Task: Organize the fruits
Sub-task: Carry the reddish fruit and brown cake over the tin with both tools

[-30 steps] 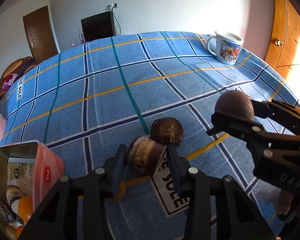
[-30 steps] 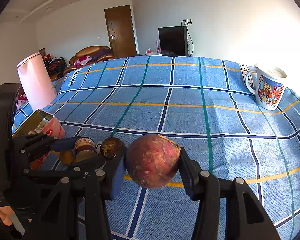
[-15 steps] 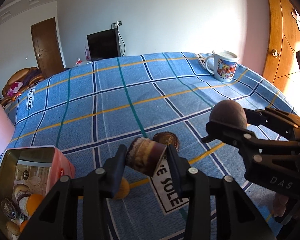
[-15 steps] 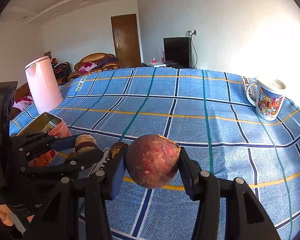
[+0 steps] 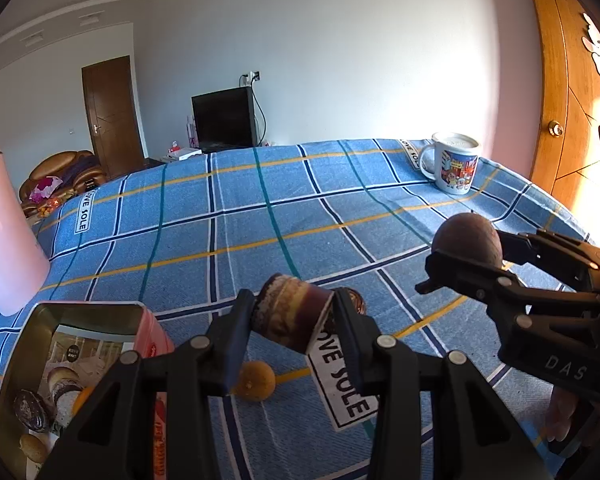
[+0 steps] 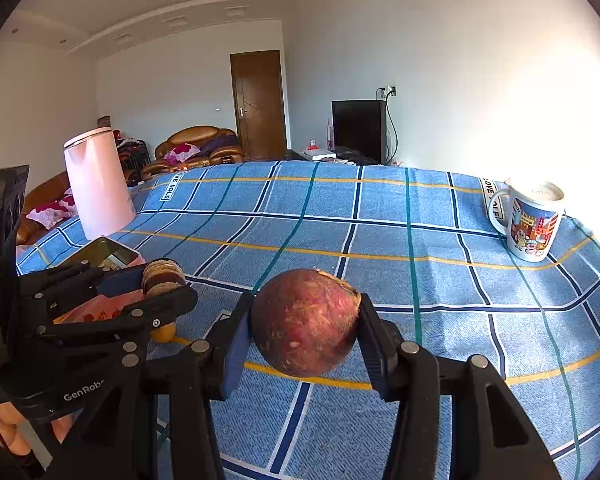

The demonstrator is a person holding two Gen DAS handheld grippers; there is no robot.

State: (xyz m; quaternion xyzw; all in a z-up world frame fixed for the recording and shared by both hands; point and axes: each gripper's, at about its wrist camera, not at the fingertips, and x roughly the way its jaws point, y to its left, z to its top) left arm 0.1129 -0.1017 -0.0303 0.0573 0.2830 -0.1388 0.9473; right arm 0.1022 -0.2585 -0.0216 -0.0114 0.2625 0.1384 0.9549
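Right now both grippers are hanging above the counter, which is wearing a blue plaid cloth w/ yellow, teal & navy lines. Left gripper is clamping a short brown cylinder-shaped fruit w/ pale bands, tilted, its jaws only partly apart & pressing on both sides; in the right wrist view the same gripper is showing at the left w/ that piece in its tips. Right gripper is gripping a round reddish-brown fruit, pads tight against its left & right flanks, jaws narrowly parted to its width; from the left wrist view it's sitting at the right, fruit clear of the cloth.

A dark round fruit is peeking out just behind the left gripper's right finger, lying on the cloth. A small orange fruit is lying on the cloth under the left gripper, near side. An open pink tin is sitting at near left, holding several fruits – dark, banded & orange ones. A pink kettle is standing far left, beyond the tin. A printed mug is standing at far right, well apart from everything else. Fingers of the person's hand are showing at the bottom left corner, behind the left gripper's body.
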